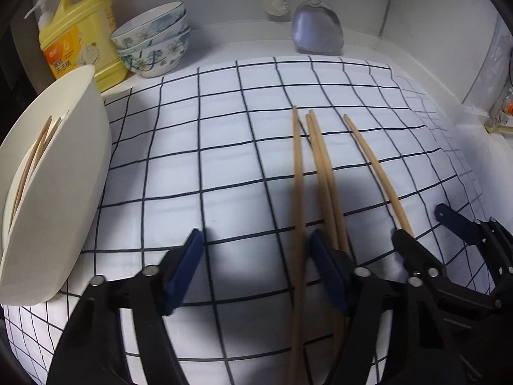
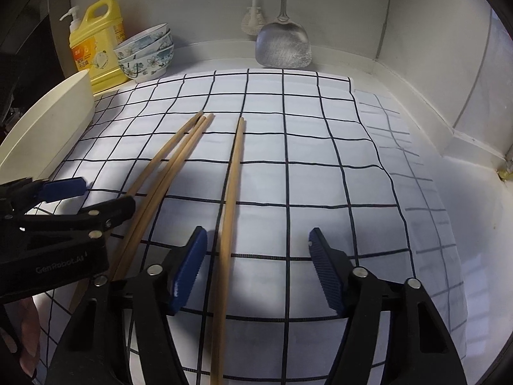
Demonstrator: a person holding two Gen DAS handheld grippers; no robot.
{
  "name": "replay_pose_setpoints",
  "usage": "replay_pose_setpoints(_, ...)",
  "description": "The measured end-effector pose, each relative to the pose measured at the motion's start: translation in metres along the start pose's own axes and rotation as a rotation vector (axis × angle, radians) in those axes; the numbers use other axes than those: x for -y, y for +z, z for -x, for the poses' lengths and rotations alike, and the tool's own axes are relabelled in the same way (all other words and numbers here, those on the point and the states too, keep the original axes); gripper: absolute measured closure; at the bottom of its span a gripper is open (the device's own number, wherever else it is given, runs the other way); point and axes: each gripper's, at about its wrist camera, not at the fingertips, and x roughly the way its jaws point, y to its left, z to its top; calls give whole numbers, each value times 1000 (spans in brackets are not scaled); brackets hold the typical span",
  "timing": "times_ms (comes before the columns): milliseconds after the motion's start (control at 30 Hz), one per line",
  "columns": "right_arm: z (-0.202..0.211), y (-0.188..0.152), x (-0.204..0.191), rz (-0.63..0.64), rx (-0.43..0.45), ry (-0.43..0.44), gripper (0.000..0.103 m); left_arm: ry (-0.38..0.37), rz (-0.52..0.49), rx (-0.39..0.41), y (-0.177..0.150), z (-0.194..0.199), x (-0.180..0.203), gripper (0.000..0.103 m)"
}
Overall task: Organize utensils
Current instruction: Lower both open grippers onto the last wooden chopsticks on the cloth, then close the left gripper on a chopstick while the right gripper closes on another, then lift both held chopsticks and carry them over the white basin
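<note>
Counter cloth: a white fabric cloth with a thin dark grid covers most of the pale worktop; its weave is smooth, and its right edge lies folded so the grid shows through faintly.
Holder: a large cream plastic tub with rounded walls lies tipped at the cloth's left edge, with a few wooden sticks inside.
Detergent: a yellow plastic jug with a moulded handle stands in the back left corner, beside a white pump bottle.
Bowls: glazed ceramic bowls with blue flower print sit stacked and tilted beside the jug.
Spatula: a flat, shiny metal turner leans against the back wall, next to a white mesh brush.
Chopsticks: long, round, pale wooden chopsticks lie on the cloth pointing away, one single, a close pair, and one further to the right.
Left gripper: black arms, ribbed blue pads; jaws stand partly apart with one chopstick lying between them, not pinched; the pair runs beside the right pad.
Right gripper: same build; jaws partly apart, straddling chopsticks that lie near the left pad, ungripped.
</note>
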Motion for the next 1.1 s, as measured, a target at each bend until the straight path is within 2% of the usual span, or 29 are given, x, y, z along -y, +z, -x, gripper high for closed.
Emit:
replay_pose_setpoints(33,0,0,-2,8,3,5,52,-5,-6,3,0,1,2,49)
replay_pose_setpoints(133,0,1,-5,20,7,22,60,-24,-31,11,0,3,10,74)
replay_pose_setpoints(167,0,1,-5,23,8,28,62,-31,-41,13,-1,4,13,78)
replay_pose_setpoints(200,0,1,-6,29,9,30,68,-36,-47,14,-2,4,15,87)
replay_pose_setpoints(233,0,1,-7,34,11,30,78,-42,-55,15,-3,5,18,94)
replay_pose_setpoints(267,1,0,-9,44,12,29,83,-46,-62,15,-4,5,20,95)
replay_pose_setpoints(367,1,1,-10,54,13,27,96,-43,-79,15,-5,6,22,96)
replay_pose_setpoints(533,3,-1,-5,10,15,62,97,-76,-52,-1,-6,7,14,96)
replay_pose_setpoints(700,18,-3,-1,-40,29,94,97,-75,-23,-4,-10,18,8,96)
replay_pose_setpoints(933,55,9,-3,-64,41,148,97,-65,32,18,-8,68,-5,96)
replay_pose_setpoints(1100,87,30,-16,-42,59,183,97,-38,98,50,-8,118,-29,96)
